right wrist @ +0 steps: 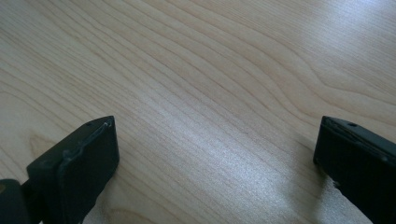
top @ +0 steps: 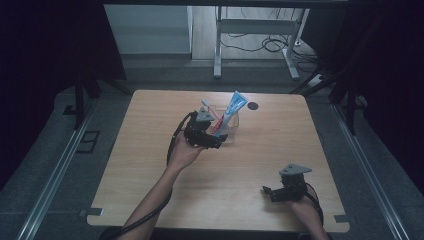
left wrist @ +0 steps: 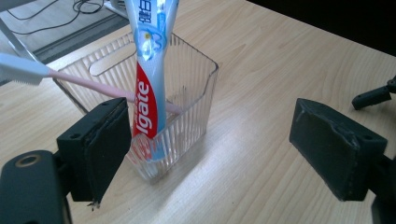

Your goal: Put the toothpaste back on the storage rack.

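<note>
A clear ribbed plastic cup (left wrist: 189,88) stands on the wooden table (top: 150,150), also seen in the high view as the cup (top: 231,131). In it lean a red, white and blue toothpaste tube (left wrist: 150,70) and a pink-handled toothbrush (left wrist: 70,79) with a white head. The tube (top: 231,111) sticks up out of the cup. My left gripper (left wrist: 210,149) is open just in front of the cup, its left pad close to the cup's wall; it appears in the high view as the left gripper (top: 216,140). My right gripper (right wrist: 217,163) is open over bare wood, near the table's front right as the right gripper (top: 270,192).
A small dark round mark (top: 253,106) lies on the table behind the cup. Beyond the table's far edge stand metal desk legs (top: 217,55) and cables on the floor. Rails run along both sides of the table.
</note>
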A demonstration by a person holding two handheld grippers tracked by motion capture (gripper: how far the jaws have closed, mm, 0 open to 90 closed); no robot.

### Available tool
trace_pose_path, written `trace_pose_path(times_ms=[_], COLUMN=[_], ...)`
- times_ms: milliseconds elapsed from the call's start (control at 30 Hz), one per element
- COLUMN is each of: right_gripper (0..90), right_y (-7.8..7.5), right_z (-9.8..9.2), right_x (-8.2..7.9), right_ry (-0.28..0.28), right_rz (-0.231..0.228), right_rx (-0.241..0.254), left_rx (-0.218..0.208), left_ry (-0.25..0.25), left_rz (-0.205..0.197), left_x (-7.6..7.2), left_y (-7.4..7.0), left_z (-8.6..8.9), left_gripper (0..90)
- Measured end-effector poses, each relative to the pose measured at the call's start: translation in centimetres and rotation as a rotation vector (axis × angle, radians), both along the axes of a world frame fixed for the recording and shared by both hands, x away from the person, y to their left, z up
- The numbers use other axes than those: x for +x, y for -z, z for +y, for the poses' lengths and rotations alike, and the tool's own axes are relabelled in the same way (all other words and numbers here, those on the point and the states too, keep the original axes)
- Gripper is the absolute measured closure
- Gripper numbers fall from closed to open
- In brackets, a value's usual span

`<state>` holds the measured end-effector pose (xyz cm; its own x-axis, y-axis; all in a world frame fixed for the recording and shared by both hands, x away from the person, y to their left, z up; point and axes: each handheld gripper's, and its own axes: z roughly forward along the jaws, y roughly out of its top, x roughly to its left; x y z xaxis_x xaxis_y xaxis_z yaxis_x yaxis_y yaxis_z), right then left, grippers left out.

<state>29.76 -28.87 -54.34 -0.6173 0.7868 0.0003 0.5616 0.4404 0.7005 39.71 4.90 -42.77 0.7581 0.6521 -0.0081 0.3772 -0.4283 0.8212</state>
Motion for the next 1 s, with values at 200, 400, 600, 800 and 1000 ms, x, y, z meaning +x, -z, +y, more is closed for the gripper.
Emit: trace_pose_path(times_ms=[200, 400, 600, 800, 1000], right_gripper=[0.0, 0.0, 0.0, 0.0, 0.0], right_y=[0.0, 0.0, 0.0, 0.0, 0.0], right_z=[0.0, 0.0, 0.0, 0.0, 0.0], right_x=[0.0, 0.0, 0.0, 0.0, 0.0], right_ry=[0.001, 0.001, 0.0, 0.002, 0.002], right_rz=[-0.001, 0.0, 0.001, 0.001, 0.002], right_rx=[0.001, 0.001, 0.001, 0.003, 0.003], left_rx=[0.003, 0.004, 0.003, -0.012, -0.026], left_ry=[0.003, 0.001, -0.008, -0.02, -0.027], left_rz=[-0.001, -0.005, 0.002, 0.012, 0.021], left_x=[-0.8, -1.5, -2.3, -3.1, -3.9], left_y=[0.5, 0.9, 1.5, 2.2, 2.9], left_z=[0.6, 1.4, 2.4, 3.4, 4.3], left_gripper=[13.1, 13.2, 13.2, 13.3, 13.3])
